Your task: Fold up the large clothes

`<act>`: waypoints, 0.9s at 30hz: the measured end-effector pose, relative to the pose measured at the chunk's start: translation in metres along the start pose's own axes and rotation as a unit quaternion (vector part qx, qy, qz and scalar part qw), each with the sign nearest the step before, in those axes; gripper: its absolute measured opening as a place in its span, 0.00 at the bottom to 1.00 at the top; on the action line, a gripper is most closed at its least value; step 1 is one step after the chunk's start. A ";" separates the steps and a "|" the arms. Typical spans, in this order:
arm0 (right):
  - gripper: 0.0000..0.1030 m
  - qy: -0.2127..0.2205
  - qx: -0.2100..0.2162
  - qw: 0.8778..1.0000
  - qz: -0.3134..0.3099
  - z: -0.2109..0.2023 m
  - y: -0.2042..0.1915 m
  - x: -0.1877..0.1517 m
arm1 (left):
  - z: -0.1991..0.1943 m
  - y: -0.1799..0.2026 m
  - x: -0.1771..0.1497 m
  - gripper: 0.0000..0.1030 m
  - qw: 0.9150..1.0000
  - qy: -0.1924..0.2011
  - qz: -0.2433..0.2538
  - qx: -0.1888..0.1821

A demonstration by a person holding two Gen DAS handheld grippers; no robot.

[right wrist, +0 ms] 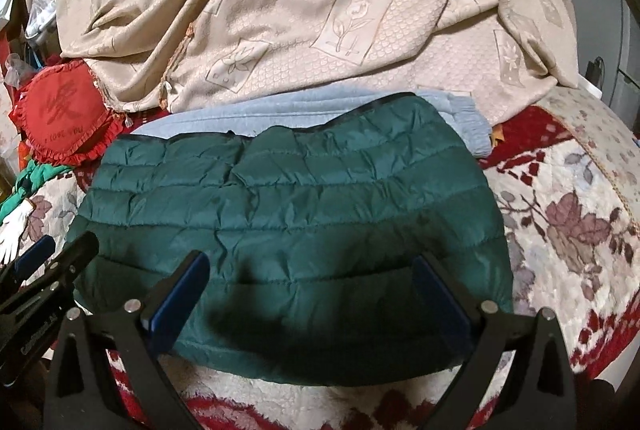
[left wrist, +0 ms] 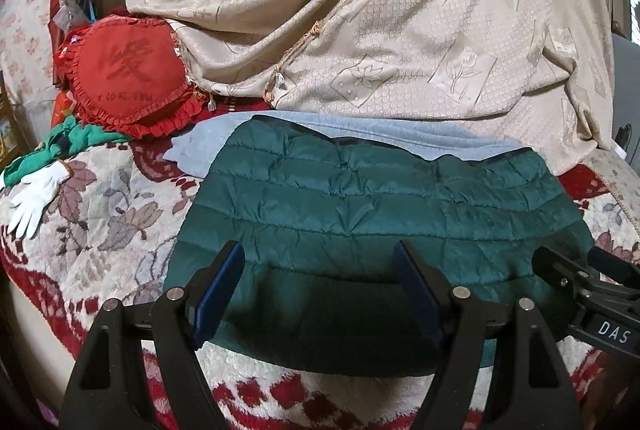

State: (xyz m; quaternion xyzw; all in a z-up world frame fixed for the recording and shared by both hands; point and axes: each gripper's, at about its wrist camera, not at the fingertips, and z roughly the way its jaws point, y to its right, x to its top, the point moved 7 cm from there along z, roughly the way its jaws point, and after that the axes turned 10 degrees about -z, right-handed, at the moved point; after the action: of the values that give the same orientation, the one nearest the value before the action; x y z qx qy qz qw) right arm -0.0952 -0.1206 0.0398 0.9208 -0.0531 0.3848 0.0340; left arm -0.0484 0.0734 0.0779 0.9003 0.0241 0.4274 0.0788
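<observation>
A dark green quilted jacket [left wrist: 360,210] [right wrist: 300,198] lies folded into a wide, flat bundle on the floral blanket [left wrist: 100,214] [right wrist: 580,230]. A light blue garment [left wrist: 360,132] [right wrist: 280,116] lies under its far edge. My left gripper [left wrist: 318,254] hovers over the jacket's near edge with its jaws wide apart and nothing between the blue pads. My right gripper [right wrist: 310,262] is likewise open and empty over the near edge. Each gripper shows at the side of the other's view: the right gripper [left wrist: 580,278] and the left gripper [right wrist: 60,258].
A beige patterned cloth [left wrist: 360,30] [right wrist: 320,10] is draped high behind the jacket. A red frilled heart cushion [left wrist: 128,78] [right wrist: 64,110] sits at the left, with a green cloth [left wrist: 60,146] and a white glove [left wrist: 36,190] near it.
</observation>
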 end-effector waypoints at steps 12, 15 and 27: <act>1.00 0.006 -0.012 1.000 -0.025 -0.006 -0.012 0.003 | -0.004 -0.003 -0.003 0.50 1.000 0.002 0.002 0.007; 1.00 0.005 -0.014 1.000 -0.024 -0.005 -0.011 0.003 | -0.005 -0.004 -0.004 0.50 1.000 0.003 0.002 0.010; 1.00 0.000 -0.009 1.000 -0.023 -0.002 -0.010 0.002 | -0.003 -0.003 -0.006 0.50 1.000 0.003 0.006 0.011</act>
State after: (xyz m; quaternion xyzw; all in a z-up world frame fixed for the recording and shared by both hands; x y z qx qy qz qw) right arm -0.0942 -0.1106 0.0423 0.9214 -0.0356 0.3835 0.0513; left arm -0.0545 0.0759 0.0749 0.9001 0.0233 0.4301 0.0659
